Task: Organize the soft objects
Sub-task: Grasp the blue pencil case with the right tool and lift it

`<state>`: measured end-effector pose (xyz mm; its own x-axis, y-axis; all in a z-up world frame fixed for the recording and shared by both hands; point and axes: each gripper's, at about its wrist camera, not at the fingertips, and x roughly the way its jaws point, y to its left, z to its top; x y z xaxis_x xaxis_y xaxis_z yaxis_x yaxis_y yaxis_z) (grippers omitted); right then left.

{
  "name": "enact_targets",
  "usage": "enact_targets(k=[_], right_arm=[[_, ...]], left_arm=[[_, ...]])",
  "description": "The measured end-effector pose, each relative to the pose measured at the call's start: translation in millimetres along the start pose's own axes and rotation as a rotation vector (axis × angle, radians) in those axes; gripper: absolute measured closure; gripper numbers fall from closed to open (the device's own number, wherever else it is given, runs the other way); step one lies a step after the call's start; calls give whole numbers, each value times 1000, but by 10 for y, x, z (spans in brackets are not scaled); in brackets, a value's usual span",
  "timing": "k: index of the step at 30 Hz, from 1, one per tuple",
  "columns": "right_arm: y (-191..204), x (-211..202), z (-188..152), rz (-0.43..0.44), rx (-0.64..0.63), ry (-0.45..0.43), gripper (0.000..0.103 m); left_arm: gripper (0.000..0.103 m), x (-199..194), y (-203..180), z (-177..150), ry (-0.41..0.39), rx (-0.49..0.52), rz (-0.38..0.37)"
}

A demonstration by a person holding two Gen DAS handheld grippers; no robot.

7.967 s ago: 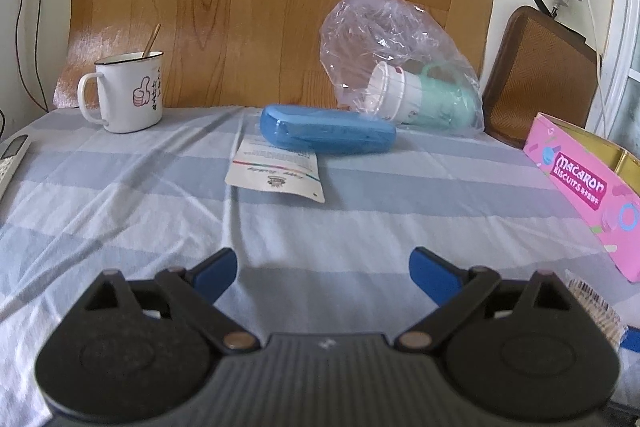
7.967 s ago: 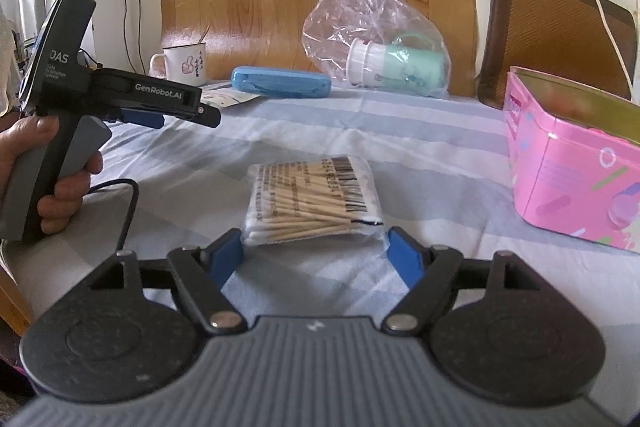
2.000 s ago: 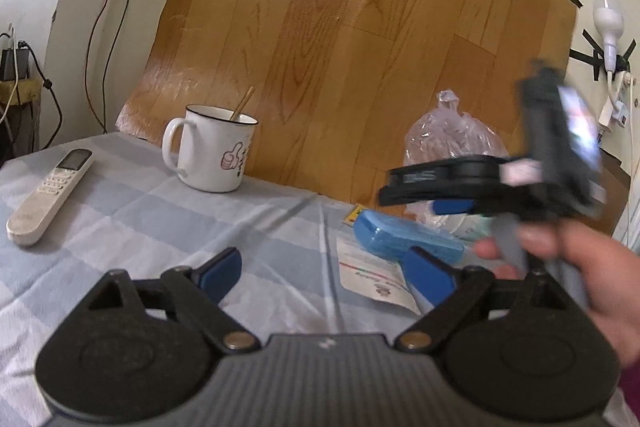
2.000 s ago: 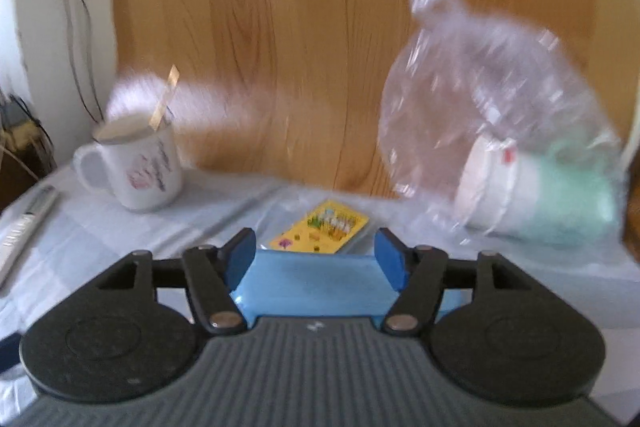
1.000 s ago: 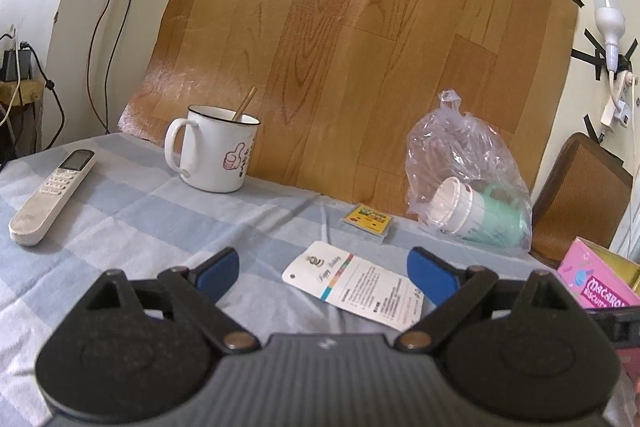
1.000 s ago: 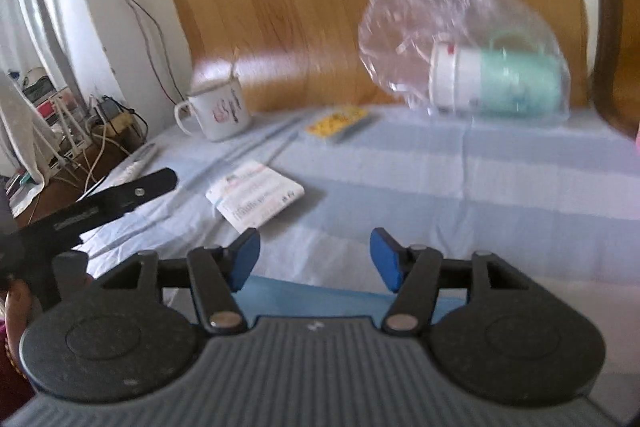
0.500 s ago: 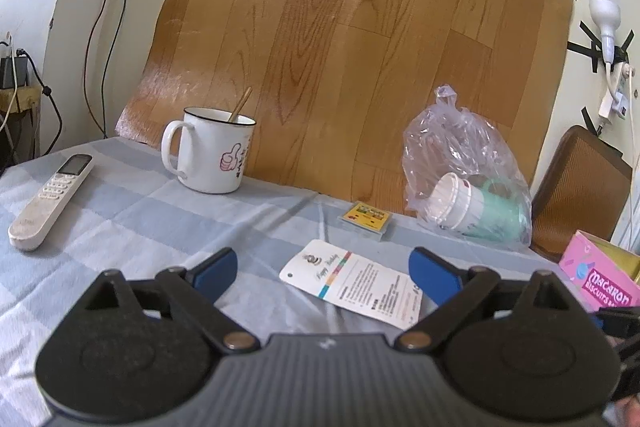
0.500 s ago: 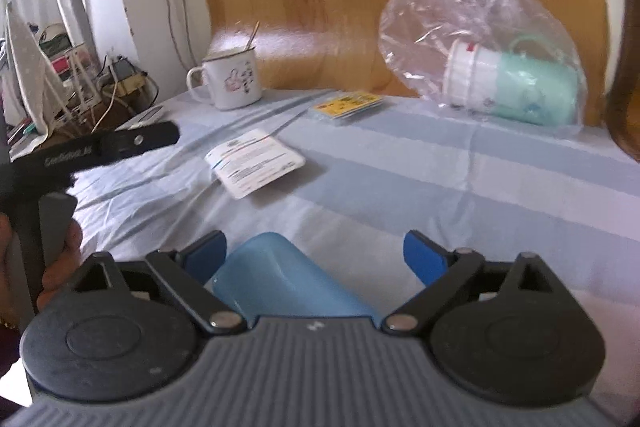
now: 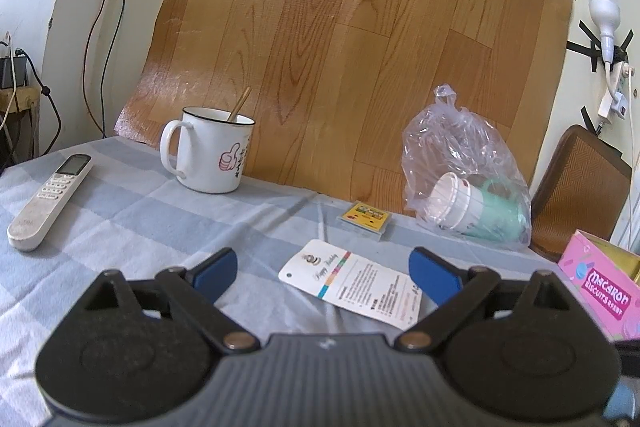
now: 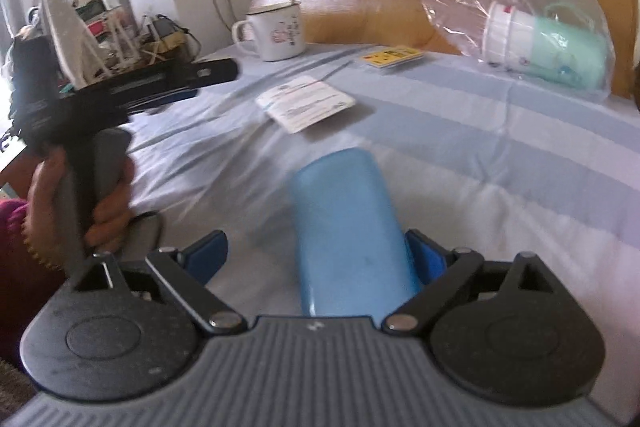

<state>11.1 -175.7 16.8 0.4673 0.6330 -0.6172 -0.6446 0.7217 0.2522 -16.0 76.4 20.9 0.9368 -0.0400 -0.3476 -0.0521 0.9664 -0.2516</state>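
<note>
Blue case released on the near cloth; both grippers empty.

Right gripper (image 10: 320, 259): jaws now spread wide, having been closed on the blue case (image 10: 348, 227) a second ago; the case is seen lying on the striped tablecloth (image 10: 500, 147) between the fingers, close against the right one, contact not clear, its long axis running away from the tool. Left gripper (image 9: 324, 267): jaws held apart, nothing between them, hovering over the cloth as before. Farther out: a printed card (image 9: 352, 283) at centre, where the case formerly lay behind it; a yellow card pack (image 9: 364, 217); a bagged cup (image 9: 472, 207) at far right; a mug (image 9: 208, 151) and a remote (image 9: 48, 203) at far left; a pink biscuit box (image 9: 600, 291) at right. Judgement: one relocation is complete; the box is a probable destination for remaining soft items.
</note>
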Motion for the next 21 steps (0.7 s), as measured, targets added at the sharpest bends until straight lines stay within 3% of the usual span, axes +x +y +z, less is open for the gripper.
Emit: enact_targets(k=[4, 8, 12, 14, 15, 16, 19, 21], right_arm=[[116, -170, -96, -47, -33, -35, 8], [112, -240, -228, -149, -76, -36, 8], [164, -191, -363, -148, -30, -60, 8], [271, -166, -406, -216, -68, -82, 33], [297, -172, -414, -251, -64, -94, 41], [268, -204, -411, -254, -23, -104, 46], [35, -358, -453, -171, 183, -155, 46], [-71, -447, -527, -126, 296, -189, 46]], left_arm=[[7, 5, 10, 3, 2, -6, -2], [7, 10, 1, 2, 3, 2, -1], [7, 15, -22, -8, 4, 22, 4], [7, 23, -43, -13, 11, 35, 2], [7, 33, -53, -15, 19, 42, -3], [7, 47, -67, -18, 32, 50, -9], [8, 88, -136, -30, 109, 57, -15], [8, 21, -210, -64, 163, 1, -78]])
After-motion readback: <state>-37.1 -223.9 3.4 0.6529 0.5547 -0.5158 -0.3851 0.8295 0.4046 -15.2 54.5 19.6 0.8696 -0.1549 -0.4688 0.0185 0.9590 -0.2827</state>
